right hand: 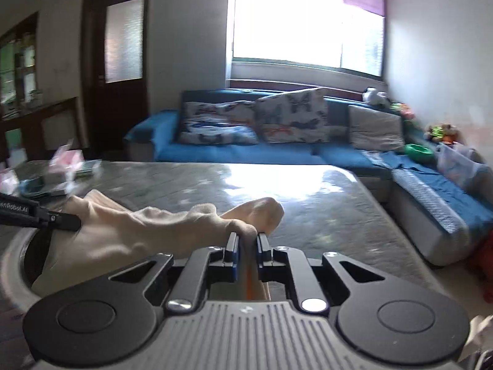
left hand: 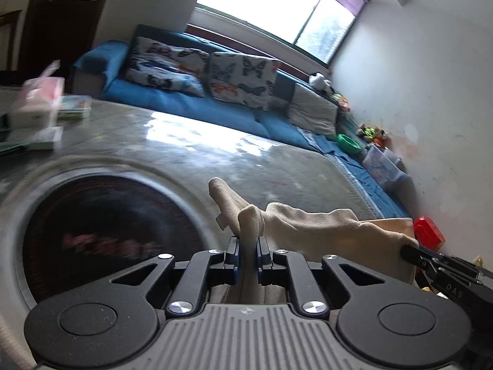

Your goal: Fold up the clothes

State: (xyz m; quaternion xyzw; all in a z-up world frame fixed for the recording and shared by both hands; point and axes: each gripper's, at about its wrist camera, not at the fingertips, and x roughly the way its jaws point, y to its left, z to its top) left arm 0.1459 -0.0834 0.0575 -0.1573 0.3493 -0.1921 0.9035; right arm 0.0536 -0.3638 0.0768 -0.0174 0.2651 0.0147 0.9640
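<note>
A cream-coloured garment [left hand: 311,225] hangs stretched between my two grippers above a grey marble table [left hand: 191,157]. My left gripper [left hand: 248,240] is shut on one bunched edge of it. My right gripper [right hand: 248,239] is shut on the other edge of the same cloth [right hand: 148,231]. In the left wrist view the right gripper's fingers [left hand: 413,254] show at the right edge, pinching the cloth. In the right wrist view the left gripper's fingers [right hand: 66,222] show at the left, also on the cloth. The cloth's lower part is hidden behind the grippers.
A round dark hotplate [left hand: 101,234] is set in the table below the cloth. A tissue box [left hand: 40,98] and small items lie at the table's far left. A blue sofa [right hand: 246,151] with butterfly cushions [right hand: 292,117] stands behind. A red object [left hand: 428,232] sits by the wall.
</note>
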